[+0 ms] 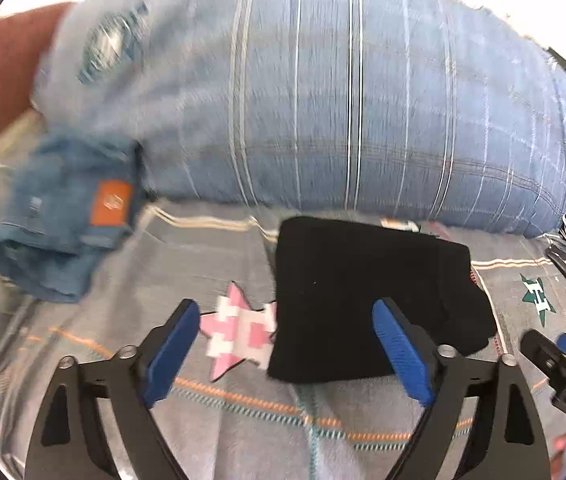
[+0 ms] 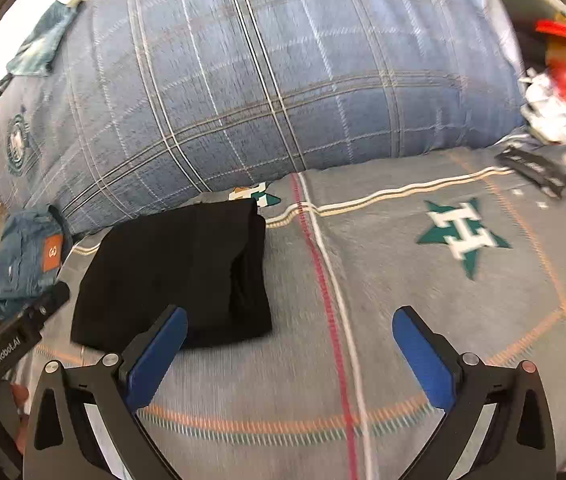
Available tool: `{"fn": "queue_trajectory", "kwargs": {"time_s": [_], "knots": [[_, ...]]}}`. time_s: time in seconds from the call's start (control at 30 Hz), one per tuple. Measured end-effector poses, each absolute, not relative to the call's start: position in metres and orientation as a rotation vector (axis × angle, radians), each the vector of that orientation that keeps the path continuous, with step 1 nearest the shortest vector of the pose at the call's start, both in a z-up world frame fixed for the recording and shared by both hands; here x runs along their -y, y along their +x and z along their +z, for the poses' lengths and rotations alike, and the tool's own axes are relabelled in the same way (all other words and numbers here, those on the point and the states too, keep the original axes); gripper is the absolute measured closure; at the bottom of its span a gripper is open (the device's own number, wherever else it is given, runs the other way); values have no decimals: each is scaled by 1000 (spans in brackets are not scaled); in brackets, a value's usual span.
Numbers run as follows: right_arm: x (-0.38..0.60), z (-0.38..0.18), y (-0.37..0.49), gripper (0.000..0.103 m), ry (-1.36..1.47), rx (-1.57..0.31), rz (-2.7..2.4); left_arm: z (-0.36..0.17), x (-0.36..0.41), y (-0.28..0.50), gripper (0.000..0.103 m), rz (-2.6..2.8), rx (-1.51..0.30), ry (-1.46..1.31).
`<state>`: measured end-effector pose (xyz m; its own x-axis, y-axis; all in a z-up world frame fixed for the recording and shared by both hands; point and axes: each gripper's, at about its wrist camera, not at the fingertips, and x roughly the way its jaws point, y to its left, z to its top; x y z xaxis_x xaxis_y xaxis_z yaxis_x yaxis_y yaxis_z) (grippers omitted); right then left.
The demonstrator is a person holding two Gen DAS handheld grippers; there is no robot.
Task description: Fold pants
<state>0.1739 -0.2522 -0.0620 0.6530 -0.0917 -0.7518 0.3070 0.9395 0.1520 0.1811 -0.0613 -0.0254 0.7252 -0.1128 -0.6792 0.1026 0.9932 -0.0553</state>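
Pillow point(image 2: 251, 80) behind folded black pants point(image 2: 171, 272); jeans point(image 1: 63, 220) leftward; both hand-held grippers point(image 1: 287, 344) point(image 2: 289, 352) agape.

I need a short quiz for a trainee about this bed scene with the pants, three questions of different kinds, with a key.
1. True or false: the left gripper is shut on the black pants.
2. Which lies beside the pillow, left of the black pants? A) jeans B) a red towel C) a shoe
3. Fill in: the green star on the bedsheet bears the letter ___.

Key: 1 false, both grippers are open and empty; 2 A; 3 H.
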Motion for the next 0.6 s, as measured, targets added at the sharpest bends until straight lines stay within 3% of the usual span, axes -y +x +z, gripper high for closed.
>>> {"fn": "queue_trajectory", "kwargs": {"time_s": [0.3, 0.6], "knots": [[235, -42, 88, 0, 209, -713, -285, -22, 51, 87, 1, -92, -724, -40], [228, -36, 48, 0, 124, -645, -318, -9, 62, 58, 1, -28, -702, 8]]}}
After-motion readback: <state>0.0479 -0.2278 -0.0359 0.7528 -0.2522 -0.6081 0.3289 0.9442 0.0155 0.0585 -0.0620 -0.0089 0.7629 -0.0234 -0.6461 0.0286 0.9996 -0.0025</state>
